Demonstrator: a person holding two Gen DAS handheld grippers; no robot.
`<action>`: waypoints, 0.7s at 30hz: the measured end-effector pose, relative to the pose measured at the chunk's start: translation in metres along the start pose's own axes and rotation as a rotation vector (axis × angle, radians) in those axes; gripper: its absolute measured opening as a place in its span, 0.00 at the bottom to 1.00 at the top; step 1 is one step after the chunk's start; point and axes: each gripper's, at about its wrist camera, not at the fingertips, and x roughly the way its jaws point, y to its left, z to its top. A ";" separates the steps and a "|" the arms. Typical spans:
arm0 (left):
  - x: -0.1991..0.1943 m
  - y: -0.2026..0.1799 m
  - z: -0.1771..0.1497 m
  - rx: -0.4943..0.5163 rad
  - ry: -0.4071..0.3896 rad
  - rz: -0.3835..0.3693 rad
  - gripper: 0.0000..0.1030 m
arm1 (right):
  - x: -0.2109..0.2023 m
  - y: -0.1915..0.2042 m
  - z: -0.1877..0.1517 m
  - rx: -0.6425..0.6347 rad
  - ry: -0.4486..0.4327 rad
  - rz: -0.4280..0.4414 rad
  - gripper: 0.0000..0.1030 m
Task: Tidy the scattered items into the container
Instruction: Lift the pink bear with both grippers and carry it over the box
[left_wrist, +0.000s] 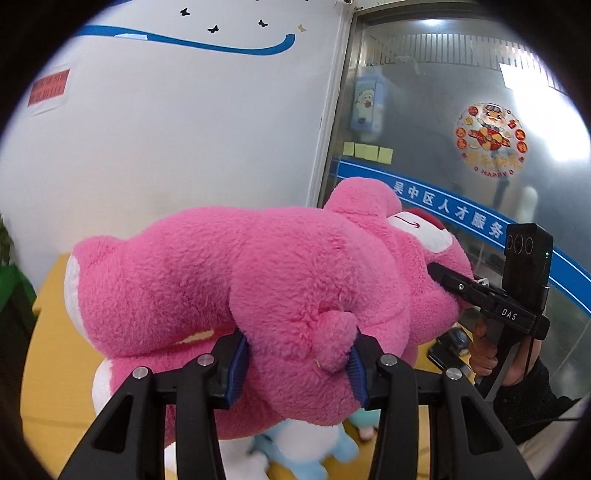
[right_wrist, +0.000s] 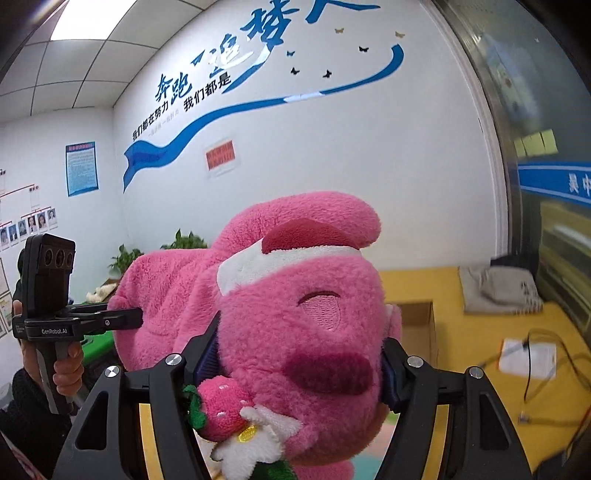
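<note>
Two grippers hold one big pink plush bear (left_wrist: 258, 280) in the air, above a yellow table top (left_wrist: 48, 354). The bear has white foot soles, a white muzzle with a dark red nose, and it lies across both views on its side. It is the largest thing and it hides most of the table.

Next in size, the left gripper (left_wrist: 297, 363) is clamped on the bear's rear part; its blue ribbed pads (left_wrist: 240, 365) press into the fur on both sides, close to the small round tail. The right gripper (right_wrist: 299, 354) is clamped on the bear's head, and the fur bulges out around its dark blue pads (right_wrist: 207, 356).

Below the bear, a light blue and white plush toy (left_wrist: 295, 450) lies on the table. An open brown cardboard box (right_wrist: 417, 317) stands on the table behind the head.

Smallest is a pink plush strawberry with a white flower (right_wrist: 229, 410), hanging at the bear's neck, just beside the right gripper's left finger.
</note>
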 end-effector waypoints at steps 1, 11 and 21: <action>0.008 0.008 0.013 0.003 -0.005 0.000 0.43 | 0.011 -0.006 0.011 0.001 -0.007 0.001 0.72; 0.174 0.101 0.073 -0.102 0.126 -0.024 0.43 | 0.173 -0.098 0.063 0.049 0.058 -0.061 0.72; 0.375 0.173 -0.008 -0.303 0.466 -0.031 0.43 | 0.340 -0.222 -0.040 0.314 0.342 -0.138 0.72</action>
